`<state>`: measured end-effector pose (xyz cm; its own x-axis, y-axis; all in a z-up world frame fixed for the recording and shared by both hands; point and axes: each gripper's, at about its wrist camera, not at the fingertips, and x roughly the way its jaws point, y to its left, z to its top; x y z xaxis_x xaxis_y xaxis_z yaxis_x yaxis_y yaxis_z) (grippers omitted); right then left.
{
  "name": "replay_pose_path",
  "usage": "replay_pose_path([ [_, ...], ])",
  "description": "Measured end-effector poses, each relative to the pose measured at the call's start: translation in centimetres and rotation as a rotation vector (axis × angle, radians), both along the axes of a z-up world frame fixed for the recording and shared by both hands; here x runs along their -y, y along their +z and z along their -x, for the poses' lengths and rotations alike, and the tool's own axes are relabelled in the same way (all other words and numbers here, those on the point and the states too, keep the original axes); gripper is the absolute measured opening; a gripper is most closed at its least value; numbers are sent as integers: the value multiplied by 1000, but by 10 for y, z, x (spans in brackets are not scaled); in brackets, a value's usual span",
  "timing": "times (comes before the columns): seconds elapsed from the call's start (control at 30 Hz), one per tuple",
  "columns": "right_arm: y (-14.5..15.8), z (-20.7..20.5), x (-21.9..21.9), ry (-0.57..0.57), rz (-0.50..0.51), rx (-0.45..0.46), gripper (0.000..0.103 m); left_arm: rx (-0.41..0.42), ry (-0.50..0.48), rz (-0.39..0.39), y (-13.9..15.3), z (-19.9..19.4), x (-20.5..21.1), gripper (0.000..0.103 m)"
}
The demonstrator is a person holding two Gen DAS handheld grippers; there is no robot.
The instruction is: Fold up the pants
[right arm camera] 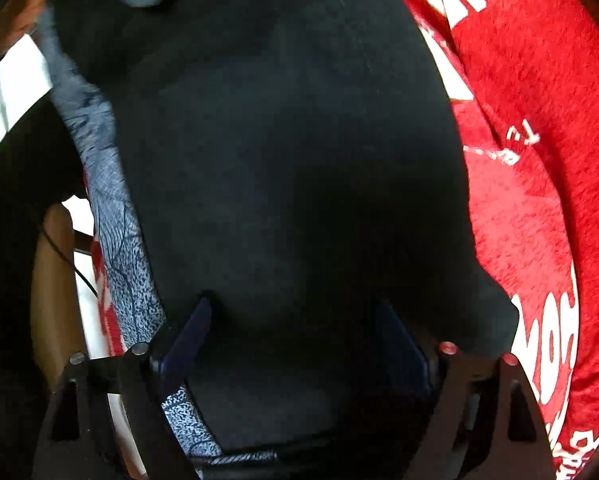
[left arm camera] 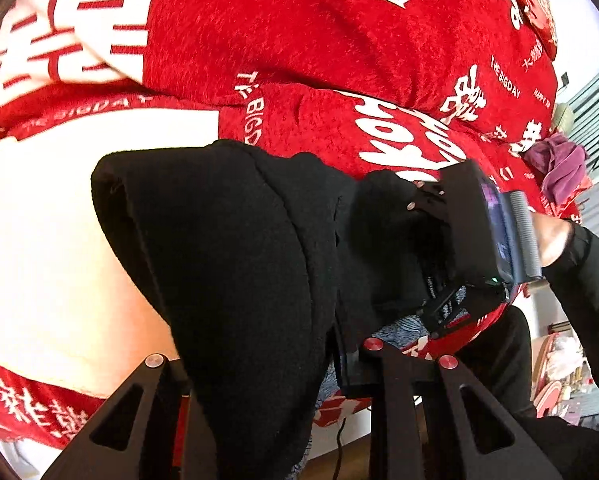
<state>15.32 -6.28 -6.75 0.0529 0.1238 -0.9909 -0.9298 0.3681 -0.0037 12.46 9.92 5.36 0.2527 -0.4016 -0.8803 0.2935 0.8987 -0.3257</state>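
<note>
Pinching a fold of the black pants (left arm camera: 227, 248) between nearly closed jaws, the left tool (left arm camera: 259, 364) holds them raised over the red blanket (left arm camera: 299, 40). The right tool (right arm camera: 295, 344) stands spread, pointing down onto the cloth and gripping nothing. With one pinch bearing the thick fabric, layers could slip and the fold sag unevenly.

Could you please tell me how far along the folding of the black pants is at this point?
Partly done: the black pants already lie doubled on the red blanket. In hand: the left hand-held gripper pinches a fold; the right hand-held gripper stands open over the cloth. Left: final fold, flattening.
</note>
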Motion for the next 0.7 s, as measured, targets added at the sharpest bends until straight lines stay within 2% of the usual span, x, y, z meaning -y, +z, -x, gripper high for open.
replay_pose_path([
  [0.1,18,9,9,27,-5,75,88,4,-6,-10,17,2,15,26],
  [0.17,34,19,29,-6,-27,109,88,19,-21,-17,30,3,32,26],
  [0.33,71,39,98,-228,-113,202,88,33,-75,-36,55,2,86,25],
  [0.5,84,64,169,-454,-183,276,88,17,-115,-66,70,-2,140,25],
  [0.7,84,90,215,-572,-225,304,88,-39,-134,-73,76,-12,211,25],
])
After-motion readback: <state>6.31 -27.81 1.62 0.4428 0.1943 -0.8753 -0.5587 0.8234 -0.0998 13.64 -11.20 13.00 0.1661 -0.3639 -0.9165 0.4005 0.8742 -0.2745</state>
